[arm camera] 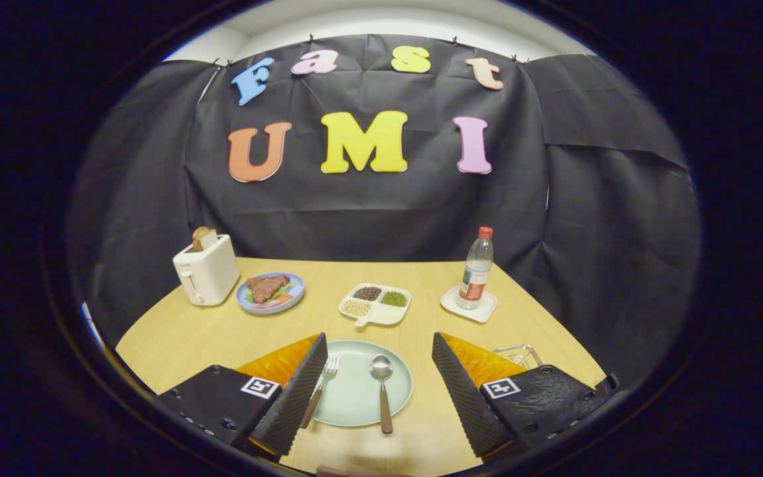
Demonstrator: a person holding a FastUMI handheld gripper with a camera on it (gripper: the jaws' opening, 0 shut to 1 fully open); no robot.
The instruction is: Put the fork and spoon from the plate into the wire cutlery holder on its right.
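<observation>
A pale green plate [355,397] lies on the wooden table between my two fingers. On it rest a fork [320,389] at the left, close by the left finger, and a spoon [382,391] at the middle; both have brown handles pointing toward me. The wire cutlery holder [519,355] stands to the plate's right, mostly hidden behind the right finger. My gripper [379,389] hovers above the plate, open wide, with nothing held.
Beyond the plate sit a white divided dish of beans [375,305], a blue plate with meat [270,293], a white toaster holding bread [206,268] at the far left, and a water bottle on a white coaster [475,273] at the far right.
</observation>
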